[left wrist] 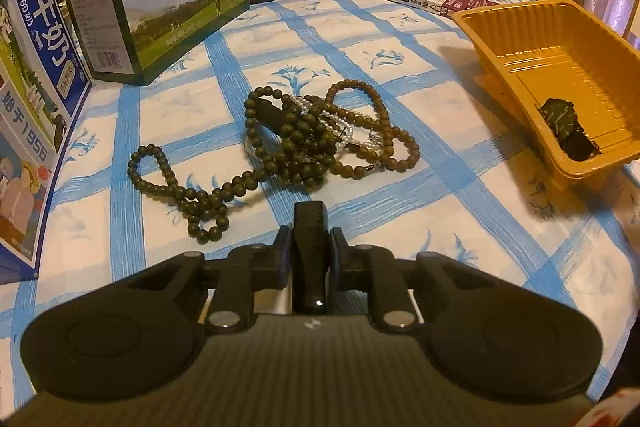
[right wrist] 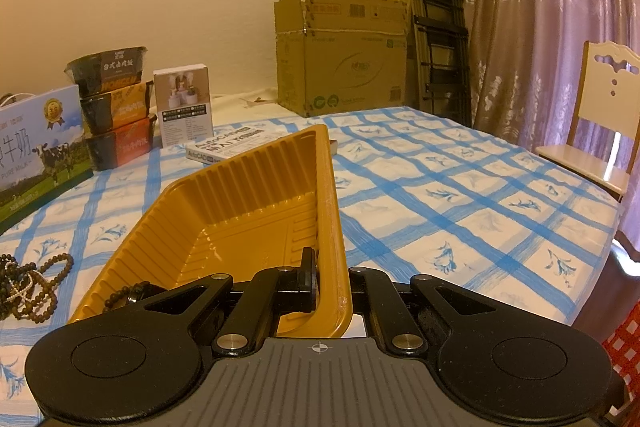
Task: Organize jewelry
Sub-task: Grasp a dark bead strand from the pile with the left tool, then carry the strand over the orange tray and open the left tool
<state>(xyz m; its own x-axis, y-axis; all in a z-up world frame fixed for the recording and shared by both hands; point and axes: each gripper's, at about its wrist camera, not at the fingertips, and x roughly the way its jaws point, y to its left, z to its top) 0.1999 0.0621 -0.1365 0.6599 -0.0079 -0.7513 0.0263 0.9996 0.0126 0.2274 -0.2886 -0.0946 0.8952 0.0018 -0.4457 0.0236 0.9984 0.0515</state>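
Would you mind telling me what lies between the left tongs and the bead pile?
Only bare checked tablecloth between the left tongs and bead pile, seen in the left wrist view.

Warm, dim amber indoor light tints both views. The tilted orange plastic tray point(left wrist: 516, 27) throws a soft shadow leftward on the blue-checked table point(left wrist: 400, 211). Fisheye bending curves the edges, corners vignette dark, and fine detail stays slightly soft.

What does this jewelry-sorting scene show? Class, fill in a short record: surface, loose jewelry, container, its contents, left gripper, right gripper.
surface: blue-checked tablecloth
loose jewelry: dark bead necklaces tangled with a pearl strand, on the cloth
container: yellow tray, tilted
contents: dark watch, some beads
left gripper: shut, empty, short of the pile
right gripper: shut on the tray's side wall
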